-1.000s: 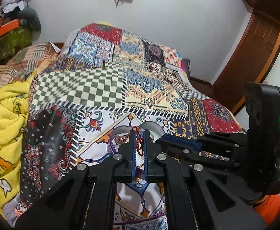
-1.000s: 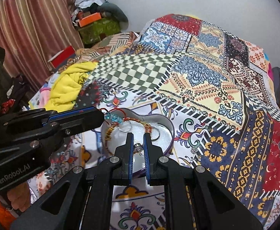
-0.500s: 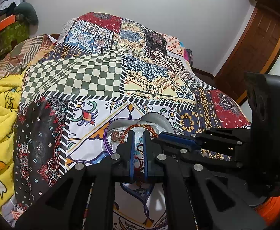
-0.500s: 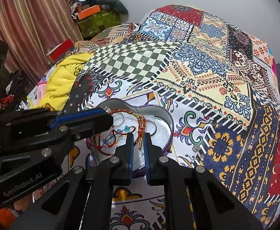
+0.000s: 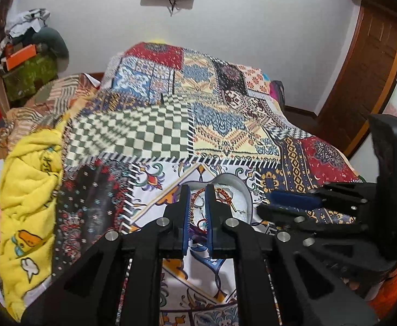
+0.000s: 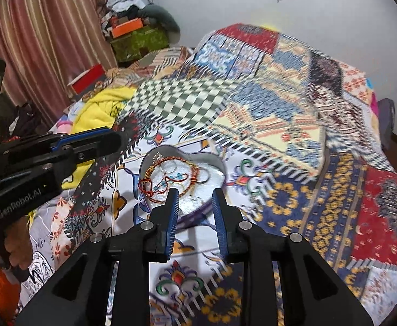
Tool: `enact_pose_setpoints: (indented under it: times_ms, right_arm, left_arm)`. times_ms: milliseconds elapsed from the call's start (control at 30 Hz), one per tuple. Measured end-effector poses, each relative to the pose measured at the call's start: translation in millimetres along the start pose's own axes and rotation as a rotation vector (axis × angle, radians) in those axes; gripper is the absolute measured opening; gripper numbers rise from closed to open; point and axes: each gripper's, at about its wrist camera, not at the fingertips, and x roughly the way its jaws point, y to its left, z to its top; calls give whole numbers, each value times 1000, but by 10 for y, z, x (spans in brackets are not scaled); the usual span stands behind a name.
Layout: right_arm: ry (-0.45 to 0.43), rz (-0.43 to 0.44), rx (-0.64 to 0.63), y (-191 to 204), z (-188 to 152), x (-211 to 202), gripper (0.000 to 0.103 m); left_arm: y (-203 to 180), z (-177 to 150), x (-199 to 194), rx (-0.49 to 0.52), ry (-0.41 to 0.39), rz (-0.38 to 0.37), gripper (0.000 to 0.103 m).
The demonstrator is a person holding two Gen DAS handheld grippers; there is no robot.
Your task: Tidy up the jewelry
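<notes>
Right wrist view: right gripper (image 6: 194, 193) gapes empty above the heart-shaped tin (image 6: 220, 167); left gripper (image 5: 197, 190) also slightly parted, empty.

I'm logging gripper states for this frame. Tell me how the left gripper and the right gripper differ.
Opening: the left gripper has its jaws nearly closed, a narrow gap; the right gripper stands wide open.
Contents: neither visibly clamps anything; the red thread bracelet lies in the heart-shaped tin.
Shared: both are black with blue pads and point at that tin on the patchwork bedspread.
</notes>
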Motion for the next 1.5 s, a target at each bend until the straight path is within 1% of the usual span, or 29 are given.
enact_pose_setpoints:
  times_ms: [67,133,233,367,433,600,800,900,1033,1200,1500]
  right_arm:
    - [-20,-13,16,-57,-10,-128,23]
    - [-41,-35,34,-126,-32,-267,23]
    - [-66,-66,62,-241,-86,-458,23]
    - [-87,-102,96,-377,-166,-637,23]
    - [-95,-118,117,-463,-229,-724,23]
    - [-96,-150,161,-651,-378,-880,23]
    - [-75,-177,203,-840,-596,-961,23]
    - [-50,-163,215,-889,-667,-917,23]
    - [-2,-131,207,-866,-737,-739,23]
    - [49,-93,203,-821,-748,-443,23]
    - [124,-46,198,-756,-681,46,23]
  left_arm:
    - [-26,11,-109,2,-19,10,24]
    - [-68,10,-199,8,-37,17,30]
    - [-171,10,-308,30,-48,20,31]
    - [-315,-16,-379,54,-51,15,38]
    - [-394,-34,-394,66,-46,7,39]
    - [-589,-104,-341,83,-11,-24,39]
    - [-869,-231,-156,112,50,-62,39]
    - [-966,-295,-42,112,80,-79,39]
    - [-995,-373,89,96,118,-87,39]
    - [-937,-430,184,84,143,-62,39]
    - [-799,-429,293,78,152,-23,39]
